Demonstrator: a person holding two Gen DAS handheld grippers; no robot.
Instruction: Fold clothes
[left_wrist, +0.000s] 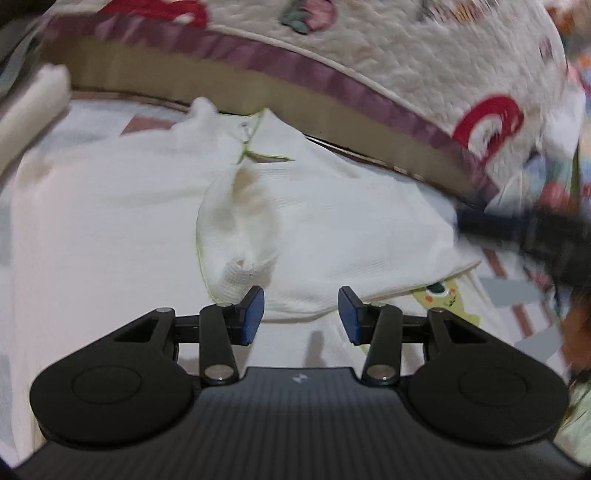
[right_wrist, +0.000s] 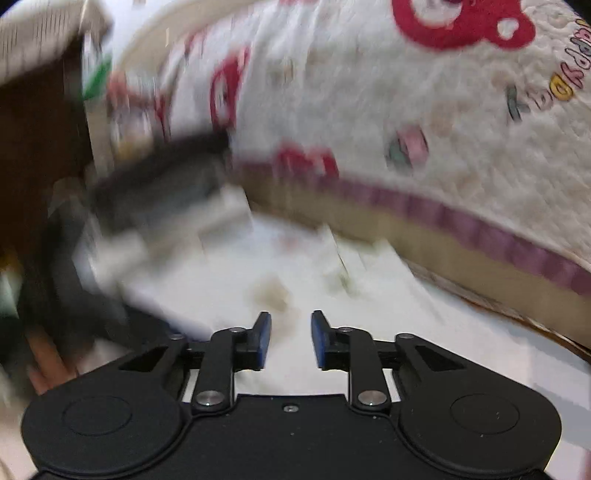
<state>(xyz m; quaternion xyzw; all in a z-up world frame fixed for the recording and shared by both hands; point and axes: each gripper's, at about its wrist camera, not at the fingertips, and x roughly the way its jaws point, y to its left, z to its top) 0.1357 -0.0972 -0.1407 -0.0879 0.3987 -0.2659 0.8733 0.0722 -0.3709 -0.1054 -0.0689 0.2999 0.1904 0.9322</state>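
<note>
the white garment (left_wrist: 147, 206) lies flat on the floor ahead of both my hands, its long axis crosswise; my left fingers (left_wrist: 301, 314) and right fingers (right_wrist: 290, 339) stand half-open, empty.

Both views are brightly and evenly lit from above, so the white garment (left_wrist: 332, 221) nearly washes out. My left tool (left_wrist: 301, 314) is sharp in its own view, with a soft shadow under its pads; the patterned quilt (left_wrist: 406, 74) behind it is lightly smeared. The right wrist view is far worse — heavy motion blur streaks everything left of centre into shapeless dark and pale bands. Fisheye distortion bends the quilt's edge, and the corners go black.
</note>
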